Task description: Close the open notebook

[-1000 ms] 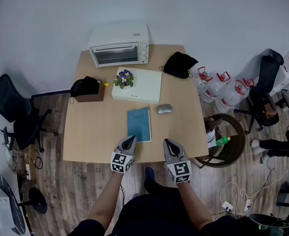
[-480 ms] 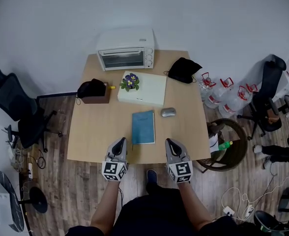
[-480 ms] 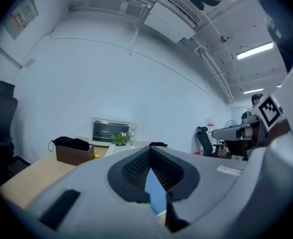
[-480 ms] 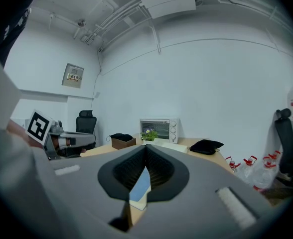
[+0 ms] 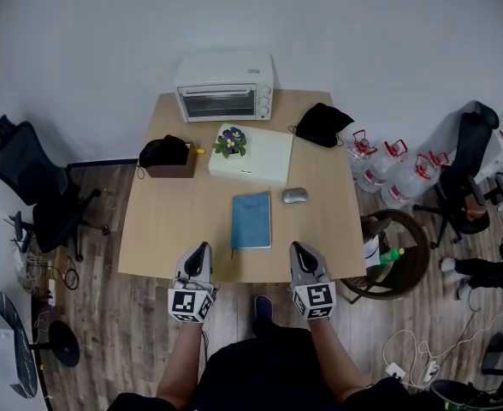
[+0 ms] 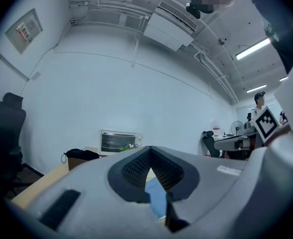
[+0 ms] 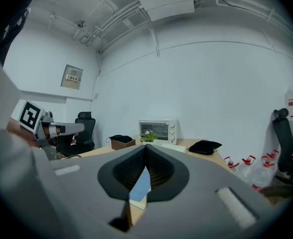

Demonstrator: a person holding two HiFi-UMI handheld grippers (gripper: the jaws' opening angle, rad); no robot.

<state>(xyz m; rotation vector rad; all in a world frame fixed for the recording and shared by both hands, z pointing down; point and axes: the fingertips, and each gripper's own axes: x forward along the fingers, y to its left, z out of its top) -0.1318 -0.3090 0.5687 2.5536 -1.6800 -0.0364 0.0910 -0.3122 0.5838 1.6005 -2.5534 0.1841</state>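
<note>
The notebook (image 5: pixel 251 219) is blue, the table (image 5: pixel 166 229) tan.

Light wooden table (image 5: pixel 170 221), with a closed blue notebook (image 5: pixel 251 219) lying flat near its middle, taken as the reference. A grey mouse (image 5: pixel 294 195) sits just right of the notebook's far corner. A flat white box (image 5: pixel 267 159) lies beyond its far edge, and a white toaster oven (image 5: pixel 224 86) stands farther back at the table's rear edge. To the notebook's far left are a brown box (image 5: pixel 170 171) and, just beside it, a small yellow object (image 5: pixel 198 151); to its far right lies a black cloth bundle (image 5: pixel 322 124).
</note>
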